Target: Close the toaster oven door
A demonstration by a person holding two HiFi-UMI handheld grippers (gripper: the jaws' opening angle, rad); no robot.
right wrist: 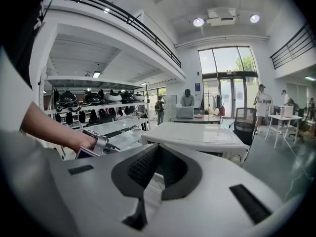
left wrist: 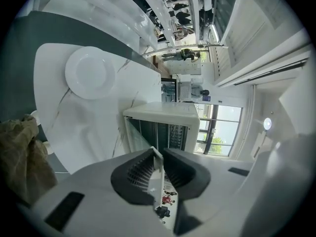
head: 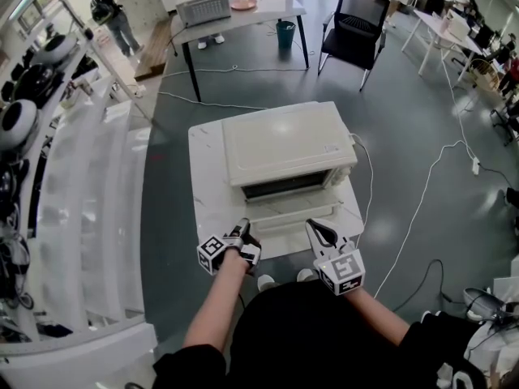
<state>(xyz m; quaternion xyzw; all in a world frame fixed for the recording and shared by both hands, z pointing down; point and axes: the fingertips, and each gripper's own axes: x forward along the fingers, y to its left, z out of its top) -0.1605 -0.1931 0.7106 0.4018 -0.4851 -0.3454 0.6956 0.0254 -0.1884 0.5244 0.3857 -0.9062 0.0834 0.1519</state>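
Note:
A white toaster oven (head: pixel 288 144) stands on a small white table (head: pixel 207 177). Its door (head: pixel 292 217) lies folded down flat toward me, leaving the dark opening (head: pixel 284 186) exposed. My left gripper (head: pixel 242 235) is at the door's front left corner. In the left gripper view the door's thin edge (left wrist: pixel 157 174) runs between the jaws of the left gripper (left wrist: pixel 157 154), and the pads stand slightly apart from it. The oven's racks (left wrist: pixel 165 132) show beyond. My right gripper (head: pixel 322 233) hovers at the door's front right edge. The right gripper (right wrist: pixel 154 149) has its tips together and nothing held.
A white plate (left wrist: pixel 90 73) lies on the table beside the oven. White shelving (head: pixel 81 177) with helmets runs along the left. Behind stand a second table with a white appliance (head: pixel 204 4) and a black chair (head: pixel 354 23). A white cable (head: pixel 422 201) crosses the floor at right.

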